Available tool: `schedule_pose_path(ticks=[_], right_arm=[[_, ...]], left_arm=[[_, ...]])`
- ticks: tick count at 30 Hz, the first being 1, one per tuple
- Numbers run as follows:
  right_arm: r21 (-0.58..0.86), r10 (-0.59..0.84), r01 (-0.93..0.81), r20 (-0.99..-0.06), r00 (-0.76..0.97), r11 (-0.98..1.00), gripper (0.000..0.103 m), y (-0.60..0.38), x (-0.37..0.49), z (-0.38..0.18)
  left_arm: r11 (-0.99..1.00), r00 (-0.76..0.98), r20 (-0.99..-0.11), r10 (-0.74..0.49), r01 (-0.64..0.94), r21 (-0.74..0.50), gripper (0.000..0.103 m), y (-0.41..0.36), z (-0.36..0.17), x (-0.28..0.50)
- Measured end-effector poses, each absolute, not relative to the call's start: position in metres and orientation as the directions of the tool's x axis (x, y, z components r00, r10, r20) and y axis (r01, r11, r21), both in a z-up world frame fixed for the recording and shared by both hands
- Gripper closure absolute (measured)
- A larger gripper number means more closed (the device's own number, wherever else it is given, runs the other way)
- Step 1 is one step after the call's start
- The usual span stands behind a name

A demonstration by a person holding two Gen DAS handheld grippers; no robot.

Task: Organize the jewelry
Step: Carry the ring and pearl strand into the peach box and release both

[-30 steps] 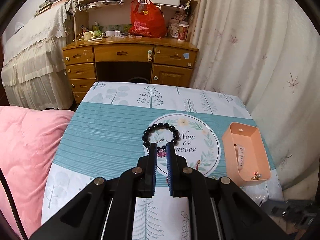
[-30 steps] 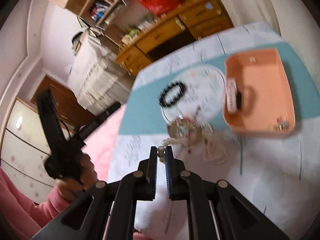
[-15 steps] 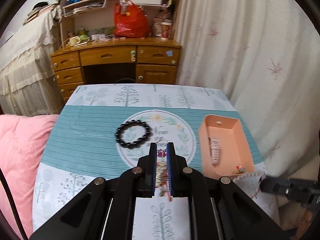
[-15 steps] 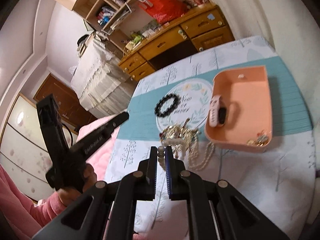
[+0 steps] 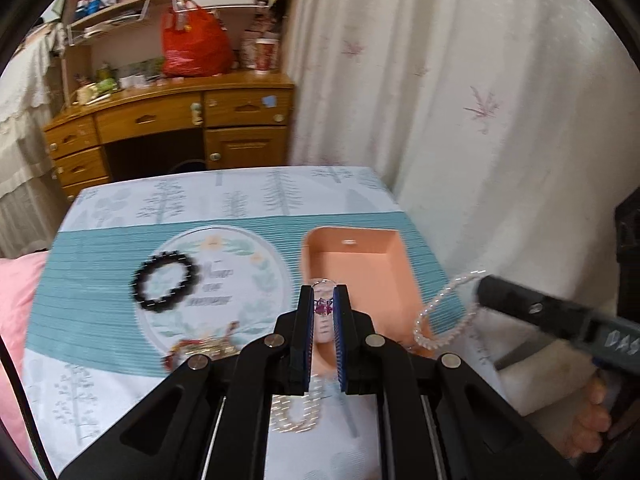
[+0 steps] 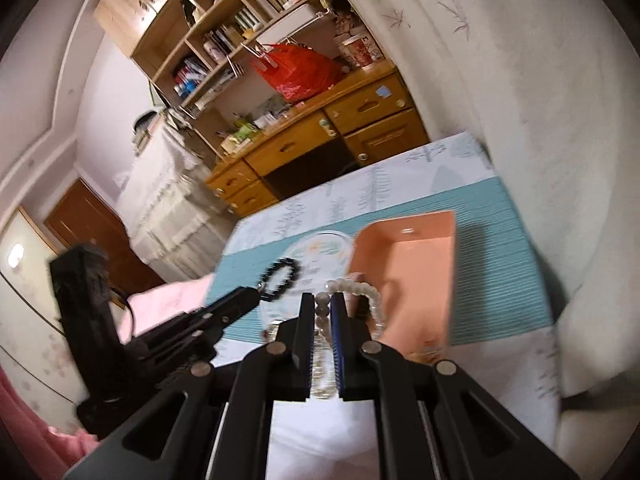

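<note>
My left gripper (image 5: 324,294) is shut on a small ring-topped charm with a magenta stone (image 5: 323,306), held above the near left rim of the peach tray (image 5: 362,270). My right gripper (image 6: 322,300) is shut on a white pearl bracelet (image 6: 362,290), whose loop hangs over the tray (image 6: 424,276); the bracelet also shows in the left wrist view (image 5: 438,316). A black bead bracelet (image 5: 162,282) lies on the tablecloth left of the tray. A gold and red jewelry heap (image 5: 202,350) lies near the front, and a pearl strand (image 5: 296,414) lies under my left fingers.
The table (image 5: 100,248) has a teal and white tree-print cloth. A curtain (image 5: 480,100) hangs close on the right. A wooden desk (image 5: 168,120) with shelves stands behind. A pink quilt (image 5: 12,292) lies at the left.
Both grippers have moved right and forward toward the tray. The right gripper has lifted the pearl bracelet off the table and now holds it over the tray. The left gripper's charm is now at the tray rim.
</note>
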State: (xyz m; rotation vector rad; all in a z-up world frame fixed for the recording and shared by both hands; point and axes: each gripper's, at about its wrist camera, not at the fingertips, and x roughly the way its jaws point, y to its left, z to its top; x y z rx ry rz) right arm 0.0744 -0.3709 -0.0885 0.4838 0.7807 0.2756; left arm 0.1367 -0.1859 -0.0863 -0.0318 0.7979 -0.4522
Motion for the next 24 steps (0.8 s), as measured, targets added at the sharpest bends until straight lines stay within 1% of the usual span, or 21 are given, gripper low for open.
schedule_pose_path(ticks=[4, 6, 7, 8, 9, 10, 11, 13, 15, 18, 20, 21, 22, 23, 24], right_arm=[[0.501, 0.398, -0.06, -0.601, 0.693, 0.863, 0.095, -0.38, 0.081, -0.095], [0.504, 0.392, -0.059, -0.588, 0.707, 0.862, 0.095, -0.386, 0.083, -0.097], [0.501, 0.385, -0.054, -0.588, 0.712, 0.864, 0.094, -0.387, 0.085, -0.098], [0.495, 0.374, -0.039, -0.6, 0.707, 0.868, 0.093, -0.389, 0.088, -0.101], [0.488, 0.363, -0.02, -0.619, 0.697, 0.872, 0.086, -0.391, 0.091, -0.104], [0.485, 0.354, -0.003, -0.633, 0.688, 0.874, 0.079, -0.392, 0.093, -0.107], [0.489, 0.351, 0.012, -0.642, 0.681, 0.872, 0.078, -0.395, 0.094, -0.111], [0.501, 0.356, 0.018, -0.639, 0.682, 0.865, 0.078, -0.398, 0.092, -0.113], [0.506, 0.357, 0.023, -0.639, 0.681, 0.862, 0.078, -0.399, 0.091, -0.116], [0.499, 0.354, 0.027, -0.651, 0.671, 0.866, 0.073, -0.397, 0.089, -0.119], [0.479, 0.342, 0.035, -0.674, 0.654, 0.877, 0.07, -0.391, 0.087, -0.124], [0.467, 0.335, 0.038, -0.686, 0.645, 0.883, 0.067, -0.388, 0.086, -0.125], [0.449, 0.324, 0.042, -0.704, 0.632, 0.893, 0.062, -0.382, 0.084, -0.128], [0.432, 0.312, 0.045, -0.717, 0.623, 0.901, 0.058, -0.378, 0.082, -0.13], [0.413, 0.298, 0.048, -0.728, 0.617, 0.909, 0.05, -0.373, 0.08, -0.133]], left_arm=[[0.876, 0.585, -0.669, -0.459, 0.423, -0.231, 0.096, -0.212, -0.09, 0.139], [0.872, 0.579, -0.668, -0.467, 0.425, -0.242, 0.095, -0.22, -0.094, 0.142], [0.877, 0.579, -0.673, -0.46, 0.418, -0.239, 0.093, -0.224, -0.096, 0.145], [0.886, 0.576, -0.689, -0.44, 0.404, -0.228, 0.079, -0.228, -0.099, 0.148], [0.893, 0.569, -0.705, -0.423, 0.394, -0.217, 0.068, -0.23, -0.101, 0.15], [0.901, 0.564, -0.719, -0.405, 0.382, -0.207, 0.049, -0.231, -0.103, 0.152], [0.904, 0.566, -0.722, -0.399, 0.373, -0.208, 0.043, -0.228, -0.103, 0.153], [0.907, 0.564, -0.723, -0.399, 0.359, -0.22, 0.042, -0.22, -0.103, 0.153], [0.915, 0.556, -0.739, -0.381, 0.339, -0.216, 0.039, -0.212, -0.104, 0.156], [0.941, 0.55, -0.773, -0.315, 0.289, -0.177, 0.032, -0.198, -0.107, 0.158], [0.953, 0.541, -0.794, -0.278, 0.259, -0.157, 0.024, -0.187, -0.11, 0.159], [0.959, 0.529, -0.808, -0.257, 0.243, -0.146, 0.021, -0.18, -0.112, 0.16], [0.964, 0.513, -0.826, -0.235, 0.231, -0.132, 0.017, -0.174, -0.114, 0.161], [0.968, 0.495, -0.842, -0.215, 0.224, -0.116, 0.016, -0.168, -0.117, 0.161], [0.97, 0.474, -0.859, -0.194, 0.222, -0.096, 0.016, -0.161, -0.12, 0.163]])
